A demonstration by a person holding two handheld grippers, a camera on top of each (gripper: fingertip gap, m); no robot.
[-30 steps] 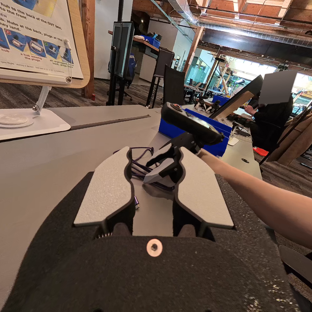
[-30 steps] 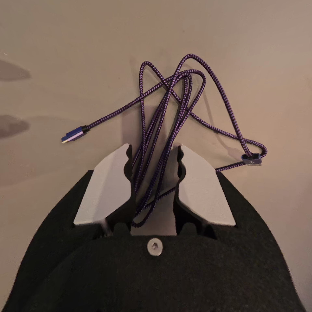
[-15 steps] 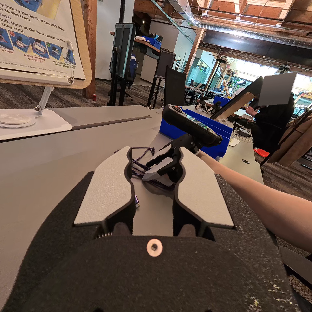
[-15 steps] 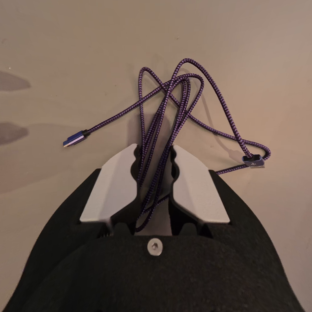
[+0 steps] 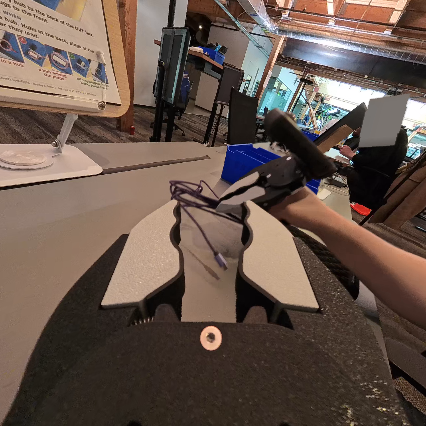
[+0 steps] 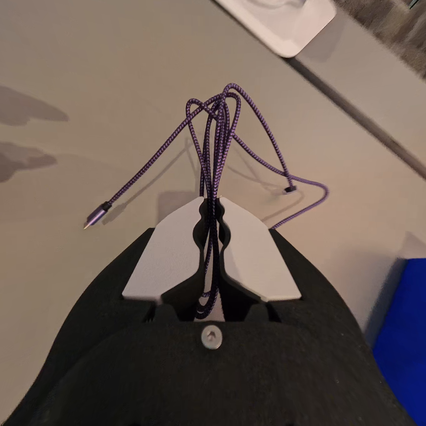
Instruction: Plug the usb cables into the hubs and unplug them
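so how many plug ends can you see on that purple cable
2. One plug hangs low on the left, the other on the right, both dangling from the purple cable bunched in the right gripper.

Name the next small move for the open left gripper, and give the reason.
Probably close the left gripper on the dangling plug. The right gripper has the purple braided cable bunched mid-length, and that plug hangs between the left's open jaws, ungripped and unaimed.

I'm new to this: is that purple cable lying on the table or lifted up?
Lifted. The right gripper is shut on the purple cable, and its loops and plug hang above the table.
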